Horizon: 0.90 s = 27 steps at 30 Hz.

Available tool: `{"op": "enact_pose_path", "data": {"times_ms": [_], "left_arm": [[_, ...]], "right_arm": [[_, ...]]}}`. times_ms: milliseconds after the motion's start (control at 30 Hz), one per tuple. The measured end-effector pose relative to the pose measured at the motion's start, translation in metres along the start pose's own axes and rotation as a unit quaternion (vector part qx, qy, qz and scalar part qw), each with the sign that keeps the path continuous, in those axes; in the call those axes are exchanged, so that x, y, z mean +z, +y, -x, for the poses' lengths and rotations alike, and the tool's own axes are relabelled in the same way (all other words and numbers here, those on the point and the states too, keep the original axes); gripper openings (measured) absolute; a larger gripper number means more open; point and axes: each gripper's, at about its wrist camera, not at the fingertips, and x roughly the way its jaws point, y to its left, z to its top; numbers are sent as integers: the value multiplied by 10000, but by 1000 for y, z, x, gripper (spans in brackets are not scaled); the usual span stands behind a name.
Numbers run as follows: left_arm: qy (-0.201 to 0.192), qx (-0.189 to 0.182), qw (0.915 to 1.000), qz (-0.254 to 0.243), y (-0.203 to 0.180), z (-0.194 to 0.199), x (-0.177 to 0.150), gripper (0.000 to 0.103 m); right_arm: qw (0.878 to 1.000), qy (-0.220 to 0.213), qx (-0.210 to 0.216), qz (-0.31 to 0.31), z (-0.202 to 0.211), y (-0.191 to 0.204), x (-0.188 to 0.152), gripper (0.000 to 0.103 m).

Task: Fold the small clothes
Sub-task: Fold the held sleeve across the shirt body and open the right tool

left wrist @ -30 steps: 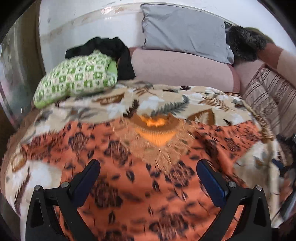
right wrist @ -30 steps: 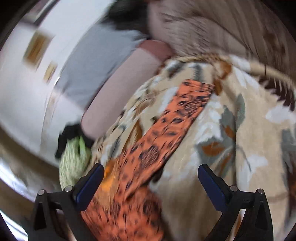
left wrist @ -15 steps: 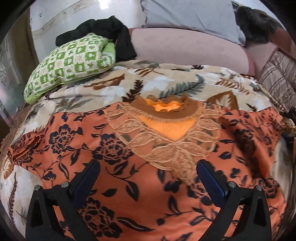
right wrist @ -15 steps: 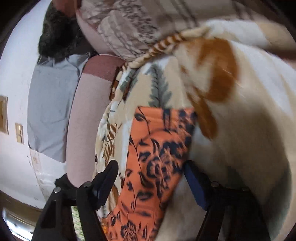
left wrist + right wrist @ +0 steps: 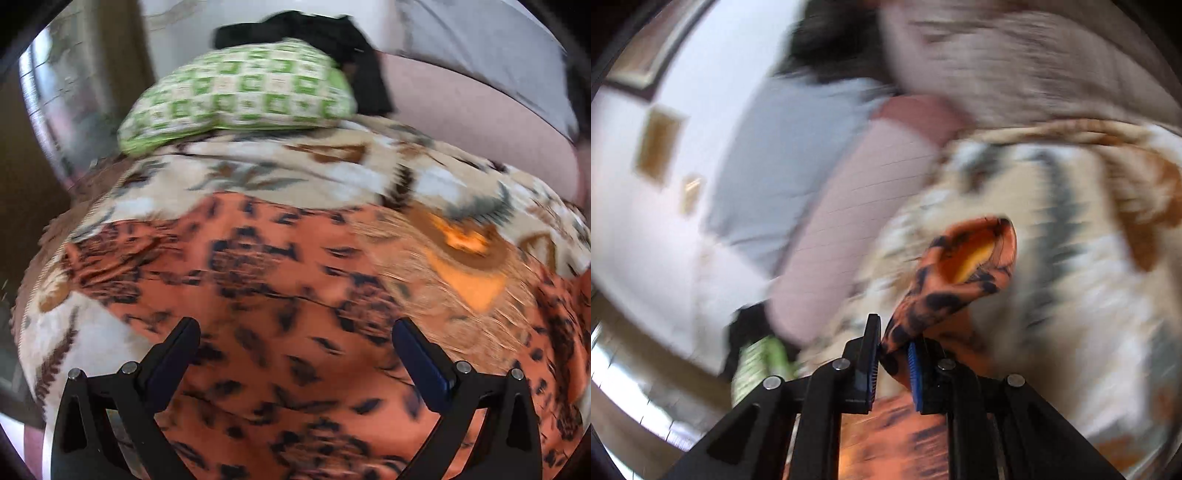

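Note:
An orange top with a dark flower print (image 5: 303, 317) lies spread flat on a leaf-patterned blanket (image 5: 295, 173). Its lace neckline (image 5: 461, 258) is at the right in the left wrist view. My left gripper (image 5: 295, 354) is open and empty, low over the body of the top. My right gripper (image 5: 892, 350) is shut on one sleeve (image 5: 956, 273) and holds it lifted above the blanket (image 5: 1089, 280), with the cuff opening facing the camera. Both views are blurred by motion.
A green checked pillow (image 5: 240, 92) and a black garment (image 5: 332, 40) lie at the far edge of the bed. A pink bolster (image 5: 472, 110) and a grey cushion (image 5: 480, 40) stand against the white wall behind. A striped beige blanket (image 5: 1015, 66) lies beyond the sleeve.
My right gripper closed on the sleeve and lifted it off the blanket. My left gripper stayed open and swung left over the top.

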Motion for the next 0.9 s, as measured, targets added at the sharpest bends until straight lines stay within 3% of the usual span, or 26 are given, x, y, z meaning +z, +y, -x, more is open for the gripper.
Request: {"op": "enact_pose_path", "data": {"times_ms": [100, 233, 333, 500, 567, 600, 633, 733, 800, 900], "left_arm": [[-63, 365, 9991, 209, 31, -2, 3, 103], [31, 491, 9967, 646, 73, -7, 5, 103], [105, 646, 9935, 929, 105, -13, 4, 103], [286, 721, 9871, 1399, 143, -22, 0, 103], [346, 671, 9855, 1520, 152, -24, -2, 103], [374, 629, 9851, 1556, 153, -24, -3, 103], [389, 564, 9849, 1591, 155, -24, -4, 103], [394, 250, 9860, 1601, 150, -22, -4, 103], [373, -46, 9879, 1505, 140, -21, -1, 103], [450, -766, 9876, 1295, 115, -21, -2, 103]], "right_arm": [[9969, 315, 626, 355, -12, 66, -37, 15], [9858, 946, 1225, 645, -35, 140, -109, 15], [9749, 1482, 1325, 1004, -65, 181, -176, 15], [9535, 2510, 1002, 1338, -116, 199, -296, 17], [9392, 3073, 855, 1270, -132, 193, -344, 28], [9304, 3387, 767, 1170, -142, 187, -366, 66], [9248, 3574, 732, 1076, -141, 180, -380, 97], [9121, 3906, 1005, 740, -131, 167, -399, 98], [9194, 3675, 1045, 936, -114, 164, -387, 98], [9375, 2973, 1039, 1478, -66, 162, -343, 98]]}}
